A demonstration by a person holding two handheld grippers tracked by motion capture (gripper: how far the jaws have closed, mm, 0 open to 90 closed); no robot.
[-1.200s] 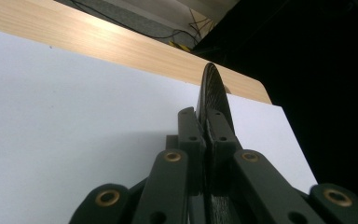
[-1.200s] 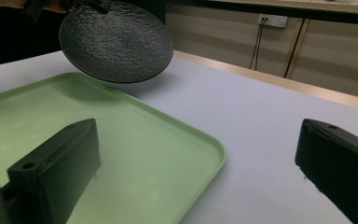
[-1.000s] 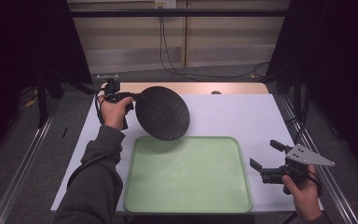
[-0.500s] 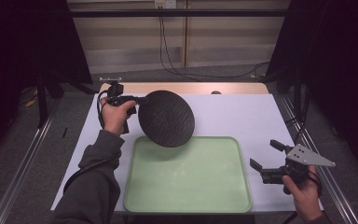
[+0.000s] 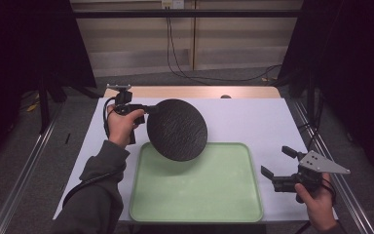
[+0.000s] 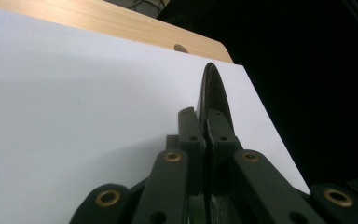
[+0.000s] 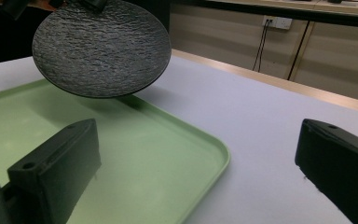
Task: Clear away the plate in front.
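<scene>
Over the tray's (image 5: 233, 195) far left corner: black plate (image 5: 177, 129), tilted, clamped at its rim by left gripper (image 5: 148, 109). Near the table's (image 5: 253, 122) right edge: right gripper (image 5: 278, 163), jaws apart, empty.

No readable text, label, brand, number or sign anywhere. Checked the black plate (image 5: 177, 129), the green tray (image 5: 233, 195), the white table cover (image 5: 253, 122) and both grippers' bodies: all blank. The wall socket far beyond the grippers is too small to read.
</scene>
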